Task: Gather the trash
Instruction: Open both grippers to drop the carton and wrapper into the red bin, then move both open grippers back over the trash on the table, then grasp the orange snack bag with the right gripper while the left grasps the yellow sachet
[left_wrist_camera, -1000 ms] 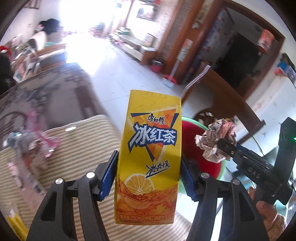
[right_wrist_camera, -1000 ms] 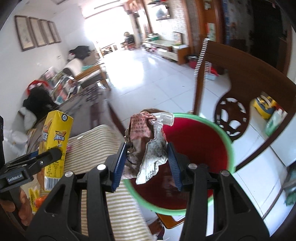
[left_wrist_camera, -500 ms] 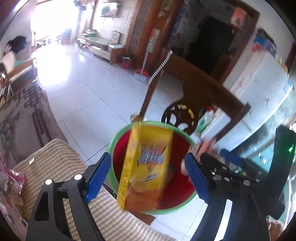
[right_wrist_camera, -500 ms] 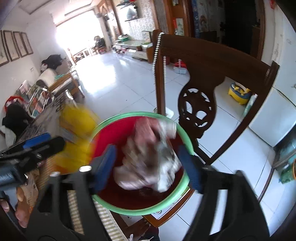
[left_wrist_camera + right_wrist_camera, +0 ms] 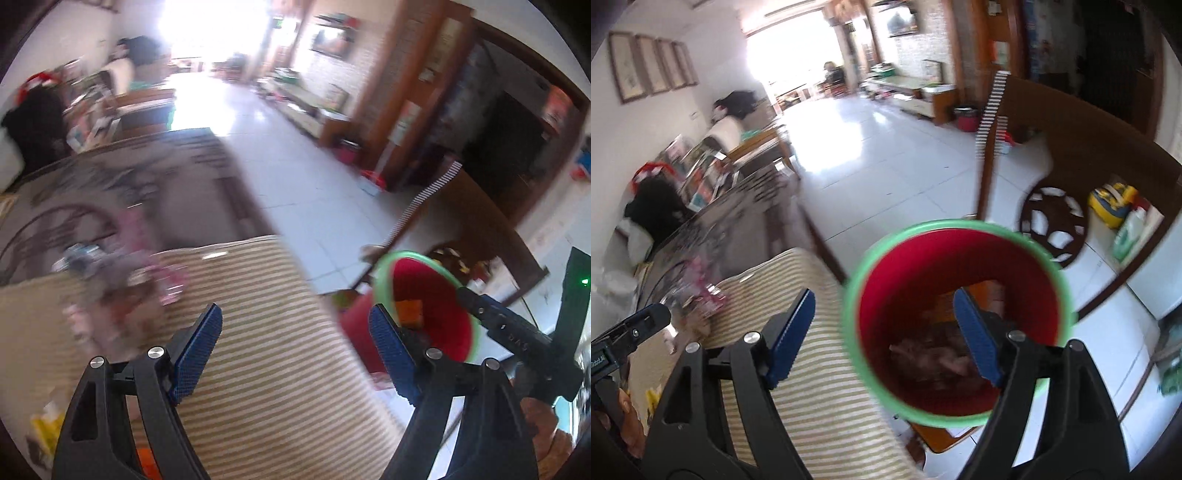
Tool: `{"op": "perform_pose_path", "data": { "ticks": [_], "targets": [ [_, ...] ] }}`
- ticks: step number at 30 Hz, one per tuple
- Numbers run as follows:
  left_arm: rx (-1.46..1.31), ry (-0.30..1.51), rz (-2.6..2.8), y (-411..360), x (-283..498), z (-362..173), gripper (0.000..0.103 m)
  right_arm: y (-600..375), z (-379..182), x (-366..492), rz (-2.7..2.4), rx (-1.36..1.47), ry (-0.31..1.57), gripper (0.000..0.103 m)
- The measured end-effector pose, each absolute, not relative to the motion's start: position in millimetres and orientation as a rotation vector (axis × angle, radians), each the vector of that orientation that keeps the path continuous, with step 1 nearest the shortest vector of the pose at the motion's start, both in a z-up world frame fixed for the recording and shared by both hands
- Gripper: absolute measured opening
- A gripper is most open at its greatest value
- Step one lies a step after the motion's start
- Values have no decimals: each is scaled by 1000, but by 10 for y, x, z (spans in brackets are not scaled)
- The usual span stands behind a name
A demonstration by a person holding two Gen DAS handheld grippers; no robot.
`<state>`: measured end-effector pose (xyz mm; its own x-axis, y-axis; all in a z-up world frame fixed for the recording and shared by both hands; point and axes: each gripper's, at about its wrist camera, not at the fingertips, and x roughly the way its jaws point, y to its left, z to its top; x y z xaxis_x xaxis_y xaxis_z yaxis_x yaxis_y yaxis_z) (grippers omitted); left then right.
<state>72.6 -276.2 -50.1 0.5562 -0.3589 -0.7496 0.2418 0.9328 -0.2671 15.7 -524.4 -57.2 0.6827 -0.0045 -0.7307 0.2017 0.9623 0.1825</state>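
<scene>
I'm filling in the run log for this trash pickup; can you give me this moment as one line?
left gripper: open, empty | right gripper: opening, empty | red bin: crumpled paper inside | striped cloth: more litter

Trash bin (image 5: 960, 314): red bucket with green rim, upright, just beside the striped cloth's (image 5: 827, 406) corner. Crumpled paper (image 5: 934, 358): blurred, inside the bin at its bottom. Orange-yellow carton (image 5: 408, 312): inside the bin, partly visible.

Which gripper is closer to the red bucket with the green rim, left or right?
Right. The right gripper, jaws opening and empty, reaches partly over the red bucket. The left gripper is over the striped cloth beside it.
</scene>
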Motion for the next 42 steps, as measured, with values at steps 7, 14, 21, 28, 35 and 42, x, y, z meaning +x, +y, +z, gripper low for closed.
{"op": "perform_pose_path", "data": {
  "ticks": [7,14,21,28,35,42],
  "targets": [
    [-255,948,-182,-1599,545,-685,78,-4197,-681,339,61,180,898,90],
    [-336,989,-56,-548,292,-902,78,-3090,-844,316,205,86,1006,95],
    [-333,1051,-48,87,112,-1131,78,-2212,-1172,13,357,-93,1134,98],
    [-362,1091,-49,444,-25,-1310,78,-1618,-1534,-331,449,-344,1215,98],
    [-361,1109,-62,456,-69,-1361,78,-1393,-1659,-305,460,-481,1155,87],
    [-371,1150,-116,349,-64,-1407,78,-1462,-1541,44,421,-368,1137,53]
  ]
}}
